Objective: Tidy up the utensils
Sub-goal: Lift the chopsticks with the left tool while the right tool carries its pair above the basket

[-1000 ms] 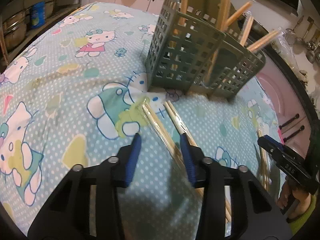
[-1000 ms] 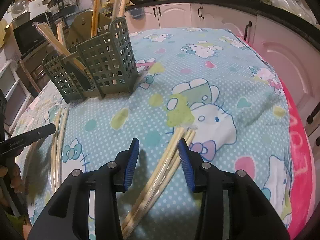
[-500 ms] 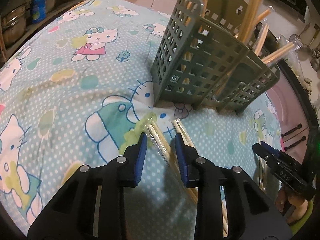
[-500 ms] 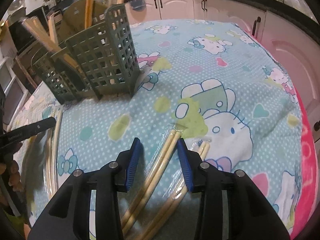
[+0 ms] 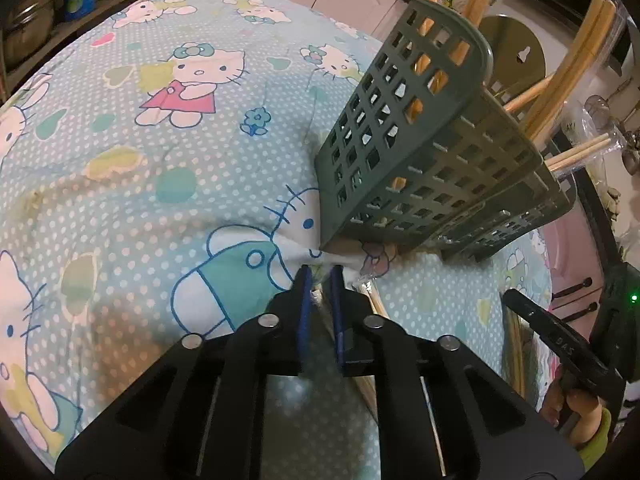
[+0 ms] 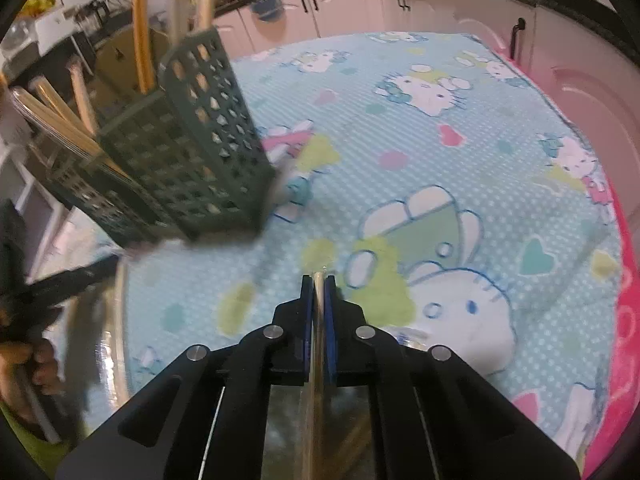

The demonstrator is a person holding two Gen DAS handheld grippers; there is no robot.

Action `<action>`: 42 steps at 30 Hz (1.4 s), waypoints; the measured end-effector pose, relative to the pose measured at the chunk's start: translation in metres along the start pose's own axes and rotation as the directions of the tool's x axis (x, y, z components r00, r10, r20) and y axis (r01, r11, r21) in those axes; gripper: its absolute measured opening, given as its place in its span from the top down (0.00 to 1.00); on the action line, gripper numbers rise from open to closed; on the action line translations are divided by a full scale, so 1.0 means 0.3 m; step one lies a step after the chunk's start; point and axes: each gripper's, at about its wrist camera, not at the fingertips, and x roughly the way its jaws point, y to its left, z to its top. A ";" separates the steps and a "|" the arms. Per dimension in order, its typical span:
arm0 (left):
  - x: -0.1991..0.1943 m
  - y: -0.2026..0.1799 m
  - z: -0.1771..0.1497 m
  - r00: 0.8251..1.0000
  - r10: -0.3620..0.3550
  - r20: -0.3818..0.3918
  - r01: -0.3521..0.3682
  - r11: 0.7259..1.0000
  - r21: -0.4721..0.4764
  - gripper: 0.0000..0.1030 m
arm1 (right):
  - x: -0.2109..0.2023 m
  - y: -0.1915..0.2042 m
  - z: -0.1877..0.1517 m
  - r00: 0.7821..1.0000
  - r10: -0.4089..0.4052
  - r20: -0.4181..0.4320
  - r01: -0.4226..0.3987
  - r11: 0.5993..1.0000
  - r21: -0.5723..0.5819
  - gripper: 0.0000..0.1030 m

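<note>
A green slotted utensil caddy (image 5: 432, 168) stands on the Hello Kitty cloth, with several wrapped chopstick pairs (image 5: 568, 80) sticking out of it. It also shows in the right wrist view (image 6: 192, 152). My left gripper (image 5: 320, 276) is shut on a plastic-wrapped chopstick pair (image 5: 320, 300) lying just in front of the caddy. Another wrapped pair (image 5: 374, 300) lies beside it. My right gripper (image 6: 319, 280) is shut on a wrapped chopstick pair (image 6: 318, 340), its tip between the blue pads.
More wrapped chopsticks (image 6: 120, 320) lie on the cloth at the left of the right wrist view. The other gripper and hand (image 5: 560, 352) show at the right edge. White cabinets (image 6: 360, 4) stand behind the table. The cloth's pink edge (image 6: 624, 320) runs along the right.
Both grippers moved forward and down, and both shut on a wrapped chopstick pair. The caddy looms closer in both views.
</note>
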 end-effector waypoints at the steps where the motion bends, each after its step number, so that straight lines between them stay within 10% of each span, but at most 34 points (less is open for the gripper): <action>1: -0.006 0.002 0.000 1.000 -0.007 0.001 0.007 1.000 -0.002 0.97 | -0.008 0.006 0.002 1.000 0.011 0.007 -0.011 1.000 -0.001 0.94; 42: -0.522 -0.278 0.023 0.923 -0.187 0.335 0.102 0.962 0.254 1.00 | -0.467 0.276 0.016 0.907 0.213 0.364 -0.139 0.966 -0.219 0.94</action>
